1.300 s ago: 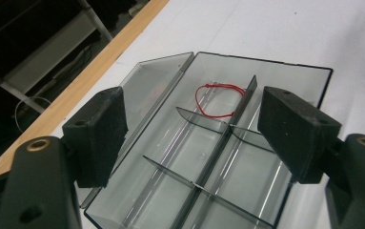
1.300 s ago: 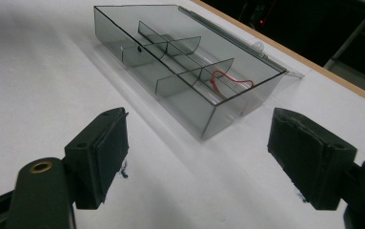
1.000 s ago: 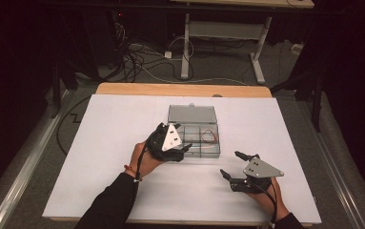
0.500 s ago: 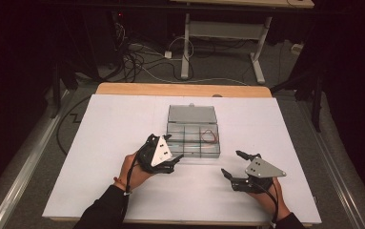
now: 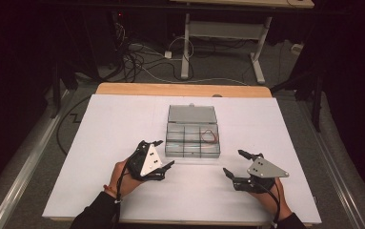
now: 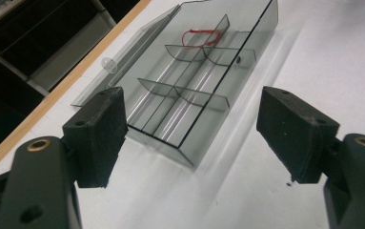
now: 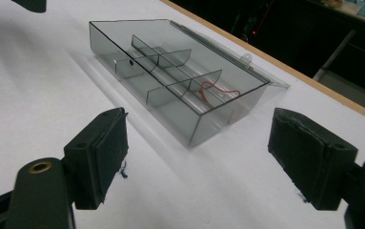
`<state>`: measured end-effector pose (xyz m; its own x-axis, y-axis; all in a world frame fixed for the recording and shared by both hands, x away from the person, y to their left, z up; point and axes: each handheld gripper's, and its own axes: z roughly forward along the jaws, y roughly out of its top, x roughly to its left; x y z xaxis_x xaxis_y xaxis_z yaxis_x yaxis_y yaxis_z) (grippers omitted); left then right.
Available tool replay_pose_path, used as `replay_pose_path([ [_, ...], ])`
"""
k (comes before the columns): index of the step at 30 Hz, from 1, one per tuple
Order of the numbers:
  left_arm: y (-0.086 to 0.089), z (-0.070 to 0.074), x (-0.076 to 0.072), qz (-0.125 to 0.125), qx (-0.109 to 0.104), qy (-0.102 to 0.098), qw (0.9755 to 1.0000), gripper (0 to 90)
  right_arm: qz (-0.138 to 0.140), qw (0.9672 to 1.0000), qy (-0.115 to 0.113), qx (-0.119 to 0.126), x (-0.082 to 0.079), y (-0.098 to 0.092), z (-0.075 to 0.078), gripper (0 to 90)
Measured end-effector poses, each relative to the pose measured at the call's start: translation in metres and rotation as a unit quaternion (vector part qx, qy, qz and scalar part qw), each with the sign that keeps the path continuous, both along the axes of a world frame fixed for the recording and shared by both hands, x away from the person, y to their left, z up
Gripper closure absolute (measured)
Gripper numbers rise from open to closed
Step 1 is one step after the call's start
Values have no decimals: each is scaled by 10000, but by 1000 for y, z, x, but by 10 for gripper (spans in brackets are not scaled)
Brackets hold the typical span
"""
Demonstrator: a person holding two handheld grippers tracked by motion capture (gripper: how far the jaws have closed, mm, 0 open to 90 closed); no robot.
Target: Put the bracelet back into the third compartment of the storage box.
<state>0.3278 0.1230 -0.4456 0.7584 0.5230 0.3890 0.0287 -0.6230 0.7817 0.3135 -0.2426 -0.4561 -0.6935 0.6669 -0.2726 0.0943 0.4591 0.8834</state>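
A clear grey compartment box (image 5: pixel 185 147) lies in the middle of the white table, its lid (image 5: pixel 192 114) folded open at the back. A red rubber band (image 5: pixel 209 136) rests in the back right compartment. My left gripper (image 5: pixel 163 153) is open, just left of the box's front corner and apart from it. To the right of the box's front, my right gripper (image 5: pixel 234 162) is also open. The left gripper view looks past the left gripper (image 6: pixel 197 138) at the box (image 6: pixel 228 71) and band (image 6: pixel 200 36). The right gripper (image 7: pixel 199 152) faces the box (image 7: pixel 170 71) and band (image 7: pixel 216 90), nothing between its pads.
The white table top (image 5: pixel 99 138) ends in a wooden strip (image 5: pixel 180 89) at the far side. Beyond it are cables (image 5: pixel 137 57) on the floor and the legs of another desk (image 5: pixel 186 47). A metal rail (image 5: pixel 23 167) runs along the left.
My left gripper has drawn back from the box's front left corner toward the near edge and to the left. The right gripper has barely moved.
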Motion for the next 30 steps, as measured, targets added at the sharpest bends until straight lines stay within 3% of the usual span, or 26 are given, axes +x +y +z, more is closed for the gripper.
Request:
replay_pose_path([
  [9,20,-6,-4,128,-20,110,9999,249,-81,9999,-33,106,0,-2,1,201],
  [14,30,-11,-5,181,-88,200,9996,249,-96,9999,-25,120,0,-3,1,202],
  [16,33,-12,-5,188,-205,283,9992,249,-68,9998,1,168,1,-3,1,202],
  [23,44,-20,-8,281,-255,419,9984,251,-98,9996,20,280,1,-5,1,249],
  [26,46,-23,-9,308,-149,485,9982,292,-70,9995,47,295,1,-5,1,285],
  [30,53,-22,-11,330,-253,663,9969,421,-82,9996,63,267,1,-5,1,338],
])
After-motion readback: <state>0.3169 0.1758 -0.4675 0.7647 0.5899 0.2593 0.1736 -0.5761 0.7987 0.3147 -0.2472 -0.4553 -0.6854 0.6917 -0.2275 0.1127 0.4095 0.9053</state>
